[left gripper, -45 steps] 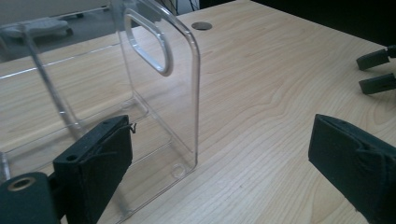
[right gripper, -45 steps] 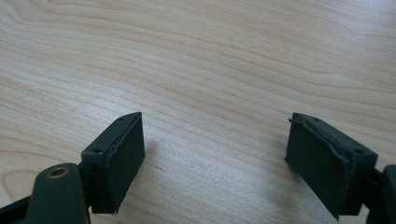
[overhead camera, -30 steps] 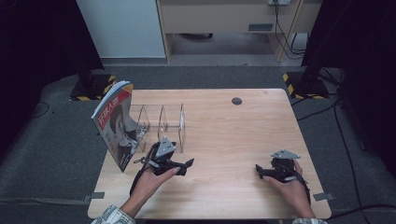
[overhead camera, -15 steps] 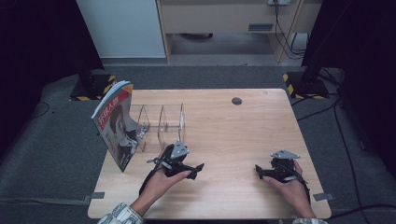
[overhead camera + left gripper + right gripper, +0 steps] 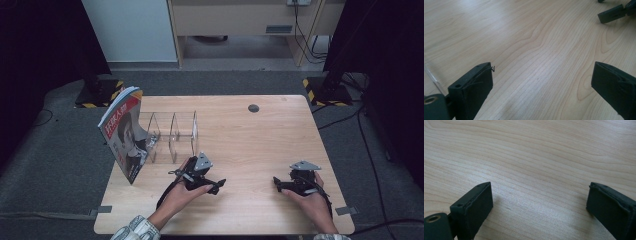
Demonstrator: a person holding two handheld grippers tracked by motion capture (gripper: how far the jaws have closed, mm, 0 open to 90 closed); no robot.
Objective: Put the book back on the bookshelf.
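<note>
While the magazine (image 5: 124,134) is leaning against the rack (image 5: 172,134), the left gripper (image 5: 218,185) — jaws wide, empty — is withdrawing from it; the right gripper (image 5: 276,184) is resting apart, likewise agape — placement seemingly done.

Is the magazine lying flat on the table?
No, the magazine stands upright, leaning against the clear rack at the table's left edge.

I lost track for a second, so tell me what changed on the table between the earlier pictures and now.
The left tool drew away from the magazine and clear rack, toward the table's middle, turning to face the right tool. It gripped nothing; jaws open. Right tool, magazine and rack stayed put.
</note>
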